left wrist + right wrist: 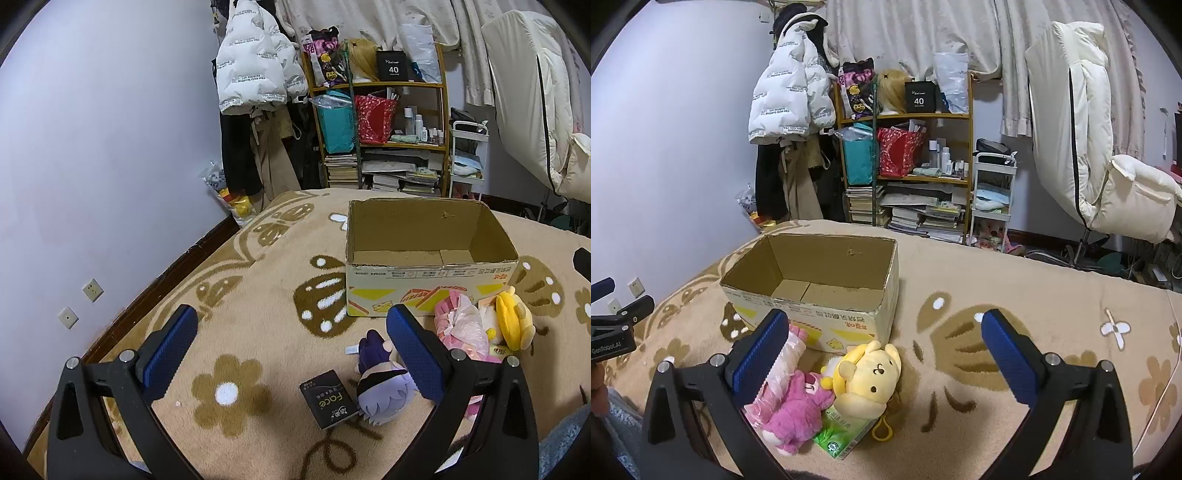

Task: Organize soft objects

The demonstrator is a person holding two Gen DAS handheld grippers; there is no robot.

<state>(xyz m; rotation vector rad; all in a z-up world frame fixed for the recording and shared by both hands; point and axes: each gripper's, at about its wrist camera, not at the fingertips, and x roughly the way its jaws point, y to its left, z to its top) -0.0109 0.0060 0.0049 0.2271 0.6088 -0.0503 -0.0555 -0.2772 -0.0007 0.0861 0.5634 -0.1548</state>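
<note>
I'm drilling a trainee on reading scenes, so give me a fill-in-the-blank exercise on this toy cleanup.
1. The cardboard box on the blanket holds ____ toys so far.
2. The plush lying nearest the box's front corner is ____ in colour.
3. Both the left tool and the right tool have their jaws ____.
4. The purple-haired doll lies beside a small ____ packet.

Missing words: no; yellow; open; black

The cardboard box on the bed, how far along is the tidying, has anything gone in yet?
Nothing looks done: the cardboard box shows only its bare bottom. Nothing is in hand either; the left gripper and right gripper are both open and hold nothing. Left to do: the yellow plush, pink plush and purple-haired doll all lie on the blanket in front of the box.
</note>
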